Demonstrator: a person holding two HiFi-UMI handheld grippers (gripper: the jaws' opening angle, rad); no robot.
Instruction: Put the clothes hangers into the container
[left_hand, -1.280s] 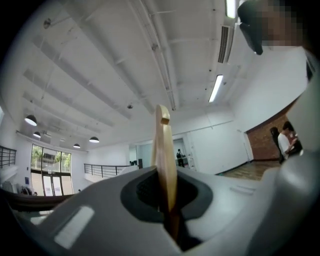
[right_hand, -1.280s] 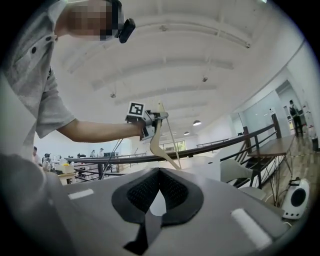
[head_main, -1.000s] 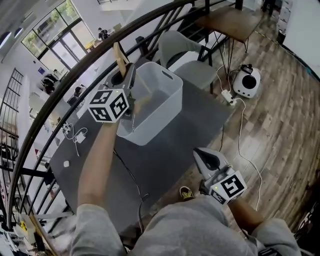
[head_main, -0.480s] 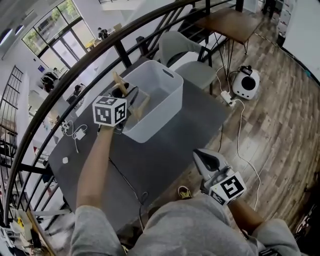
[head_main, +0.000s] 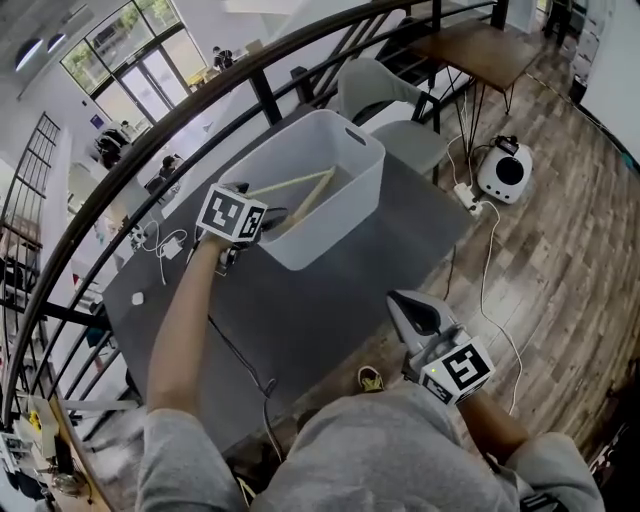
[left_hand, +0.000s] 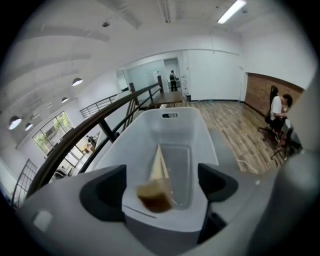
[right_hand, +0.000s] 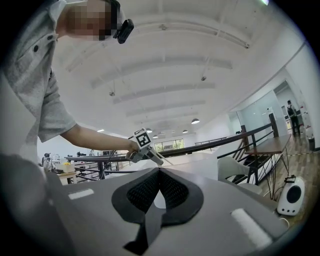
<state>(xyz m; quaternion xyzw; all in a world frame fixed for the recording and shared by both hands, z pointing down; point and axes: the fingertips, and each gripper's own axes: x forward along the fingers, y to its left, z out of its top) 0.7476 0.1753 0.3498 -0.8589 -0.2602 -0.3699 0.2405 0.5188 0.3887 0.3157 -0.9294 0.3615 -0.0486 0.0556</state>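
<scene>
A wooden clothes hanger (head_main: 298, 192) lies slanted inside the white container (head_main: 350, 200), its near end resting by the near wall. My left gripper (head_main: 268, 220) is at the container's near-left rim, pointing down into it. In the left gripper view its jaws have just been opening and now stand wide apart. The hanger's blunt end (left_hand: 155, 195) sits loose between them, touched by neither pad, and the rest of it runs down into the container (left_hand: 172, 132). My right gripper (head_main: 408, 308) hangs level near my body with its jaws (right_hand: 160, 171) closed and empty.
The container stands on a dark grey table (head_main: 330, 300). A black railing (head_main: 150, 130) curves behind it. A grey chair (head_main: 395, 100) is past the container. A white round device (head_main: 508, 170) and cables lie on the wood floor. A white charger (head_main: 165, 245) rests on the table's left.
The left gripper has dropped from above the container to its near rim and tilted downward. Its jaws have opened, and the hanger it held upright now lies in the container. The right gripper has barely shifted.
</scene>
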